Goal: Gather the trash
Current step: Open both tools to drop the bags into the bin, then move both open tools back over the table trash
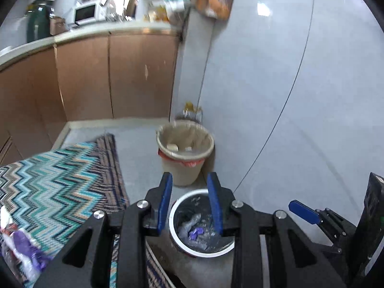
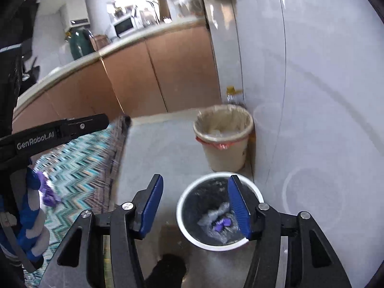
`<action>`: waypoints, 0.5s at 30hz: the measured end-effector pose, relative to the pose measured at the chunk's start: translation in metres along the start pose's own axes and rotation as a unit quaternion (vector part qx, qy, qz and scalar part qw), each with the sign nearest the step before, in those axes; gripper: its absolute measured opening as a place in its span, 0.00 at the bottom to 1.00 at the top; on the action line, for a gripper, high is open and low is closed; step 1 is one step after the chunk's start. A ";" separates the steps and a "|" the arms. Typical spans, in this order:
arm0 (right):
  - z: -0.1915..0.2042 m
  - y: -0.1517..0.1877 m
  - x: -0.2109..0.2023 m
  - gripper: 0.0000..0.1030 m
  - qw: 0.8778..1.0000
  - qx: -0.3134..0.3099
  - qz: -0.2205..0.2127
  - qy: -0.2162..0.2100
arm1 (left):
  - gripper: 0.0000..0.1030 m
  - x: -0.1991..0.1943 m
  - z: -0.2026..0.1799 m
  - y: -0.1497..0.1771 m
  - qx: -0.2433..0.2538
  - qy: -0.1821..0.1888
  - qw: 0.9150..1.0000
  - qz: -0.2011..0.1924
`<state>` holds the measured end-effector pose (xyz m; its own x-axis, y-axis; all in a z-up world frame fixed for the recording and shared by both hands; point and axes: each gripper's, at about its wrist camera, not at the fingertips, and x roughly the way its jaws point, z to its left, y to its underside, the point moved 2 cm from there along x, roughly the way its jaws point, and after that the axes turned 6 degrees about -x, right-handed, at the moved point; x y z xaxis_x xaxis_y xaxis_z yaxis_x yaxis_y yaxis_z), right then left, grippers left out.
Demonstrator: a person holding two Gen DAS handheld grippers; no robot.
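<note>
Above white-rimmed bin [image 2: 219,212], both grippers angled downward, jaws apart, empty

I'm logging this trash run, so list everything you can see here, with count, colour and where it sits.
White-rimmed bin: one, dark liner, on the floor just beyond both grippers.
Crumpled plastic: one clear wad with a purple piece, inside that bin.
Beige bin: one, clear liner over an orange-red one, by the wall behind the first bin; pale scraps inside.
Bottle: one, clear with yellow cap, behind the beige bin.
Zigzag rug: one, teal, blue and tan, on the floor left of the bins.
Purple and clear litter: one heap, on the rug's near left.
Cabinets: brown, under a pale counter.
Microwave: one, white, on the counter.
Left gripper: blue pads, open, empty.
Right gripper: blue pads, open, empty.
</note>
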<state>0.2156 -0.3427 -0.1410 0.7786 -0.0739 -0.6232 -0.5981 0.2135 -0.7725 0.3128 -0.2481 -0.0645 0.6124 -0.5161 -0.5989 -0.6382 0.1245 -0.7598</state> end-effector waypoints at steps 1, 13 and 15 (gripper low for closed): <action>0.007 -0.005 -0.013 0.55 1.000 -0.005 -0.011 0.000 | 0.28 -0.011 0.002 -0.001 -0.003 0.002 1.000 -0.011; 0.100 -0.039 -0.129 0.60 0.992 -0.067 -0.100 -0.036 | 0.42 -0.181 0.061 -0.002 -0.026 -0.020 0.992 -0.120; 0.121 -0.040 -0.146 0.60 0.989 -0.080 -0.111 -0.047 | 0.42 -0.205 0.074 0.002 -0.031 -0.024 0.990 -0.132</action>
<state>0.1483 -0.2227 -0.0043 0.9039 -0.0097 -0.4277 -0.4269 0.0447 -0.9032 0.2211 -0.0793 0.0378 0.7827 -0.4822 -0.3936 -0.4791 -0.0630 -0.8755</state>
